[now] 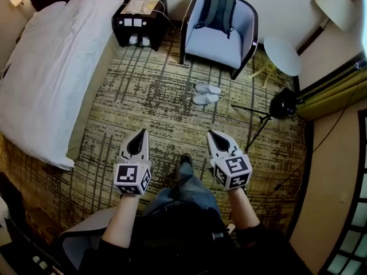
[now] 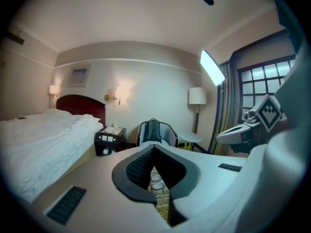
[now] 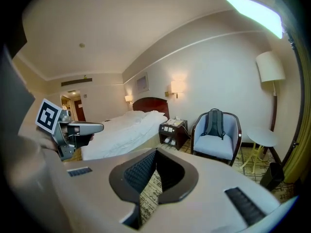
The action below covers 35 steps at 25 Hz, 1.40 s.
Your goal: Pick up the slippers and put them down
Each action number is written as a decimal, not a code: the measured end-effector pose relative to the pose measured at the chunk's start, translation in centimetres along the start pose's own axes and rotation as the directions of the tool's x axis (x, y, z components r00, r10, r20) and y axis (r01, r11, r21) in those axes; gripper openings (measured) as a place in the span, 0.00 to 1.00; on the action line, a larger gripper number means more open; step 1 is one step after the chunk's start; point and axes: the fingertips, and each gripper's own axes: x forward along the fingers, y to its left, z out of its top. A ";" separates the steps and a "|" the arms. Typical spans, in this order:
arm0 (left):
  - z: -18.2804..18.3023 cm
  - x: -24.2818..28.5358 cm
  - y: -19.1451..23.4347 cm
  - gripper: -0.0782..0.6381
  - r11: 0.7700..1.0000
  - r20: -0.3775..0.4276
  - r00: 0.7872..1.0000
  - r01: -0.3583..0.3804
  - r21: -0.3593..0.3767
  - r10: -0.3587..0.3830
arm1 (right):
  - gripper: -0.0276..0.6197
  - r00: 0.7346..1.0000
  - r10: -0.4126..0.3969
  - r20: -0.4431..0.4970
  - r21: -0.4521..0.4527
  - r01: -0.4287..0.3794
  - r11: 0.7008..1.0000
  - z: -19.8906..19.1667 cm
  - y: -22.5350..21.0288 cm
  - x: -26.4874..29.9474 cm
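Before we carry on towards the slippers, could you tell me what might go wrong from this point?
1. A tripod stands just right of the slippers; a step or the right gripper could knock it.
2. The left gripper and the right are both shut and empty; unopened, they would only push the slippers.
3. The slippers lie close together, so gripping one may drag the other.

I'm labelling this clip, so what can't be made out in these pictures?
- Slippers: too small in the head view to tell left from right; the left gripper view shows only a sliver past the left hand-held gripper.
- Right gripper view: slippers hidden behind the right hand-held gripper.
- White things low in the nightstand: too small to name.
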 end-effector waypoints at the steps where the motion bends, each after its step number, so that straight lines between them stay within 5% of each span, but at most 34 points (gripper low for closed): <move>1: 0.5 0.9 0.6 0.11 1.000 -0.002 1.000 -0.014 -0.011 0.014 | 0.04 1.000 0.009 -0.004 -0.008 -0.009 1.000 0.6 -0.7 1.2; 18: 7.0 12.1 8.1 0.11 0.990 0.006 0.990 -0.141 -0.003 0.141 | 0.04 0.981 0.193 -0.002 -0.070 -0.193 0.979 9.2 -4.7 16.5; 25: 7.4 14.5 16.3 0.11 0.988 -0.017 0.988 -0.155 -0.014 0.154 | 0.04 0.973 0.230 -0.015 -0.085 -0.230 0.969 11.9 -1.2 25.3; 35: 10.8 21.2 33.7 0.11 0.996 -0.033 0.995 -0.091 -0.007 0.091 | 0.04 0.987 0.157 -0.033 -0.057 -0.158 0.986 17.3 4.1 40.7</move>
